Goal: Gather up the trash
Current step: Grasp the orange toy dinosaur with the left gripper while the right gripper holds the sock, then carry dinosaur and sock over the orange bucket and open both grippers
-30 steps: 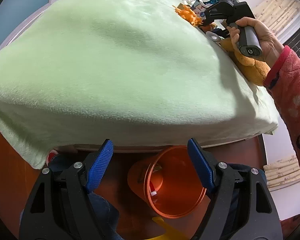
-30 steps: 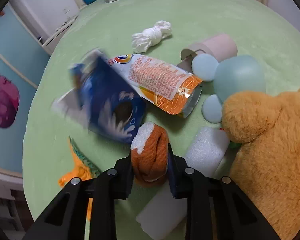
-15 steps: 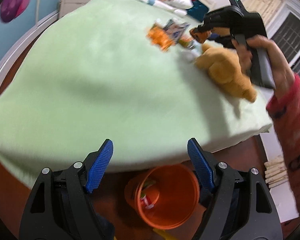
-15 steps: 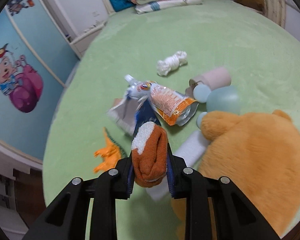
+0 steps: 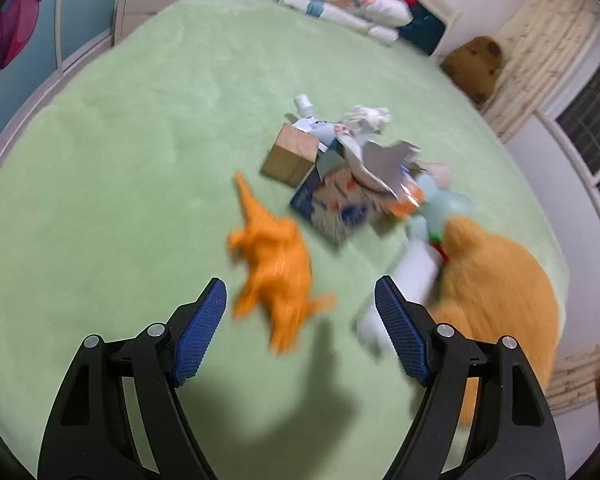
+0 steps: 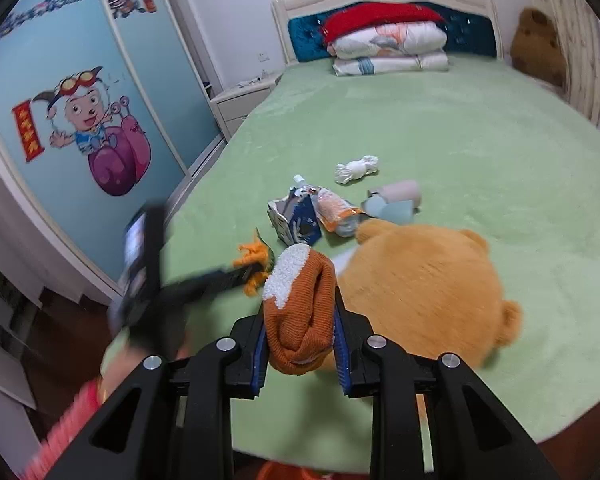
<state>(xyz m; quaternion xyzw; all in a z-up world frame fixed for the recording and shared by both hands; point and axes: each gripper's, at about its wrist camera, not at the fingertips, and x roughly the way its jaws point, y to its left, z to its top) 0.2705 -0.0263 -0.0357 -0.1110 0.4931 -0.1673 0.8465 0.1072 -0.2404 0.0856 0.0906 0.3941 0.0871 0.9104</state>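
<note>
My right gripper is shut on an orange sock with a white cuff, held up over the near edge of the green bed. Beyond it lies the litter: a torn blue carton, an orange foil pouch, a white wad and a cardboard roll. My left gripper hangs open over the bed, an orange toy dinosaur just ahead of its blue pads. The carton, a brown box and crumpled paper lie farther on.
A big orange teddy bear lies right of the pile, a white foam roll against it. Folded bedding is stacked at the headboard. A wardrobe with cartoon stickers stands left. An orange shape shows at the right view's bottom edge.
My left gripper left the orange bin on the floor and swung up over the bed to the dinosaur. My right gripper rose and drew back from the pile with the sock.
</note>
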